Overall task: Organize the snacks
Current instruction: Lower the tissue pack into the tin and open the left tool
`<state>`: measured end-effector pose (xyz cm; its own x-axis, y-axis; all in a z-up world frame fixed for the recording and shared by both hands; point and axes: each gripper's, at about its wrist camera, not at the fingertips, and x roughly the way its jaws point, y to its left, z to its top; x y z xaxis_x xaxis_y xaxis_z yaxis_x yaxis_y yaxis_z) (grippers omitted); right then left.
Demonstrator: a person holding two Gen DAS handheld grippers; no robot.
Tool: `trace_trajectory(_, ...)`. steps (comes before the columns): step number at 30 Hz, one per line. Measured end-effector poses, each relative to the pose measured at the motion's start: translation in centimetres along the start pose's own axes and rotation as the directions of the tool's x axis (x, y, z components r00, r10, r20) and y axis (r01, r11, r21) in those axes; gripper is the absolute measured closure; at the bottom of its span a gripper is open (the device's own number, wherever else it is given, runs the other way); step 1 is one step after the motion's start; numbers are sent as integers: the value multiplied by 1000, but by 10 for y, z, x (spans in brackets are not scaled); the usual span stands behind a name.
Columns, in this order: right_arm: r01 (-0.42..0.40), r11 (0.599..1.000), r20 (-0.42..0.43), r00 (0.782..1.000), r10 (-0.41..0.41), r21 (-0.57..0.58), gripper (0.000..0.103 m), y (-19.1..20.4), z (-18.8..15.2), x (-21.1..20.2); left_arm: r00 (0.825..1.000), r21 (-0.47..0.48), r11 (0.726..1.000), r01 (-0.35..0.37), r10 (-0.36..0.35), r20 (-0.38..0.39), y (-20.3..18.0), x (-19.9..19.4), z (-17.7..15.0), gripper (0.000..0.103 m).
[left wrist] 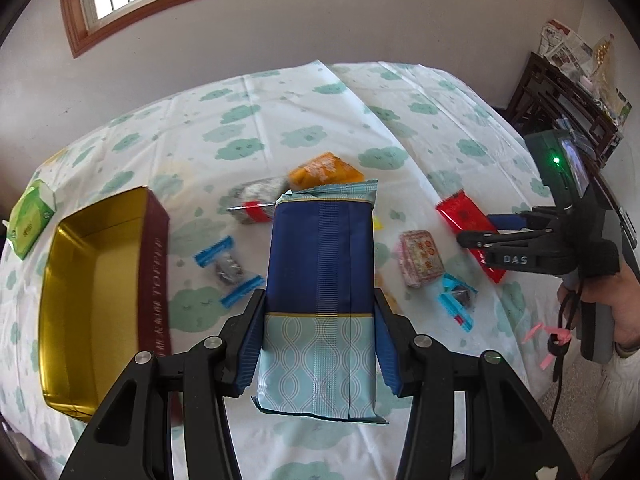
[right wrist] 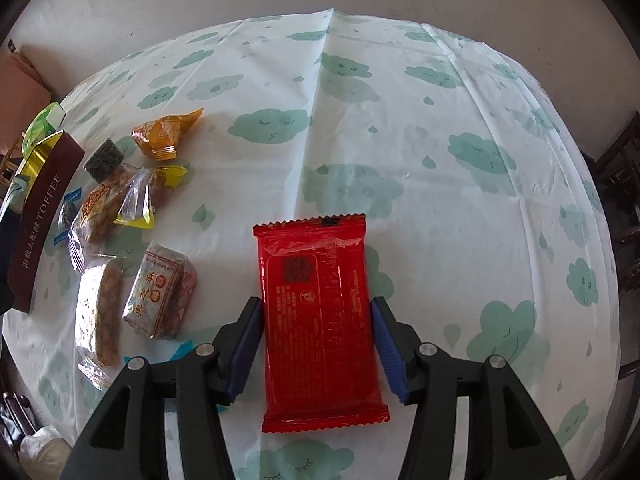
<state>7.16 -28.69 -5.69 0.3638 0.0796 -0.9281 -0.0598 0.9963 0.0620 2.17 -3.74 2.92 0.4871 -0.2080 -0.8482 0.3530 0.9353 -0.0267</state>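
The blue snack pack [left wrist: 320, 280], squeezed in the left gripper [left wrist: 320, 332], could slip and miss the gold box [left wrist: 96, 280] near the table's left edge, while the right gripper [right wrist: 316, 340] sits loose around the red pack [right wrist: 320, 320].

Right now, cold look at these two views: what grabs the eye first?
The blue and pale-blue snack packet, clamped upright in the left gripper above the cloud-print tablecloth. Next, the bright red packet lying flat between the right gripper's blue pads, which do not press it. Then the open gold-lined toffee tin at the left, still empty.
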Motion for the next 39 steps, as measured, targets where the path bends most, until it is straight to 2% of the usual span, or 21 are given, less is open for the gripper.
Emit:
trace_trajectory(4, -23, 999, -19, 1000, 24, 35, 47, -4, 3, 1, 998, -44, 997, -60, 60, 15, 34, -7, -1, 58)
trace_trajectory(8, 4, 1000, -28, 1000, -3, 31, 47, 0, 4, 2, 989, -100, 984, -150, 151, 1, 81, -7, -6, 58)
trace_trajectory(14, 78, 997, -35, 996, -78, -2, 47, 10, 4, 5, 951, -175, 935, -308, 299, -75, 159, 7, -22, 58)
trace_trajectory(17, 82, 997, -36, 996, -82, 5, 47, 10, 5, 5, 931, -203, 909, -363, 346, -117, 189, 13, -34, 58)
trace_trajectory(21, 87, 996, -34, 996, -87, 9, 47, 11, 5, 5, 921, -218, 897, -384, 356, -154, 211, 19, -49, 58)
trace_trajectory(26, 95, 995, -33, 995, -94, 20, 48, 12, 5, 5, 914, -206, 896, -394, 359, -189, 216, 27, -60, 57)
trace_trajectory(39, 107, 994, -29, 994, -106, 34, 53, 14, 4, 3, 910, -216, 895, -390, 339, -240, 218, 38, -71, 57)
